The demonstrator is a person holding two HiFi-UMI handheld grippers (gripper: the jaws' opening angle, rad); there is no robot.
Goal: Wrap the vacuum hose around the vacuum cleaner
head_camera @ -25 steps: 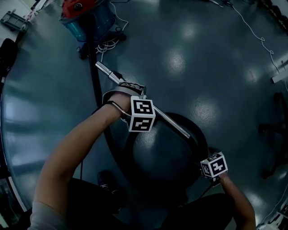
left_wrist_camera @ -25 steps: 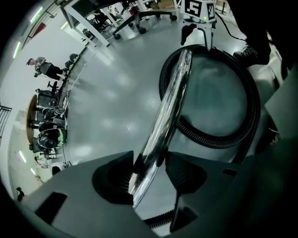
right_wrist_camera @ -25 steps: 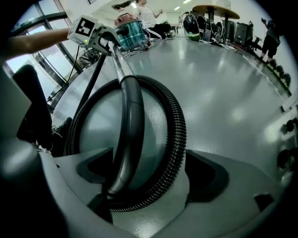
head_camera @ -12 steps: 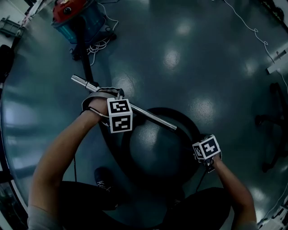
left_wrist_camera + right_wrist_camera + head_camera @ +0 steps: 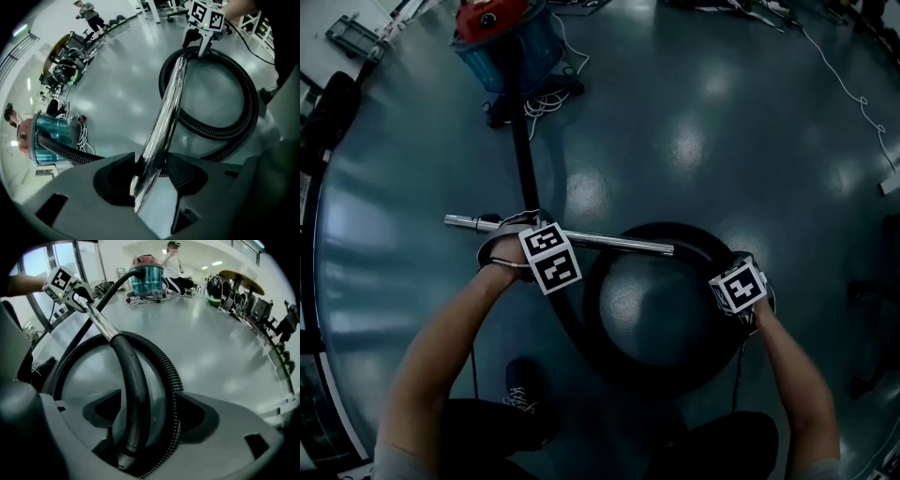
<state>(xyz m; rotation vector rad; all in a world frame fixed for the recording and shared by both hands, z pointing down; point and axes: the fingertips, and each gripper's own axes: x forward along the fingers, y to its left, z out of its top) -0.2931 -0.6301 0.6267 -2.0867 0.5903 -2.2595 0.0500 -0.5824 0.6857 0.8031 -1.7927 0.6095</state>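
looping hose (image 5: 171, 376), between closing right gripper (image 5: 150, 401) jaws

vacuum cleaner (image 5: 506, 42) on glossy floor (image 5: 741, 122)

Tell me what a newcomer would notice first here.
The black ribbed hose curls in a big ring in front of the person. The chrome wand juts left from it, clamped in the left gripper, while the right gripper is closing its jaws around the hose's curved end. At the head view's top left stands the red-lidded teal vacuum cleaner.
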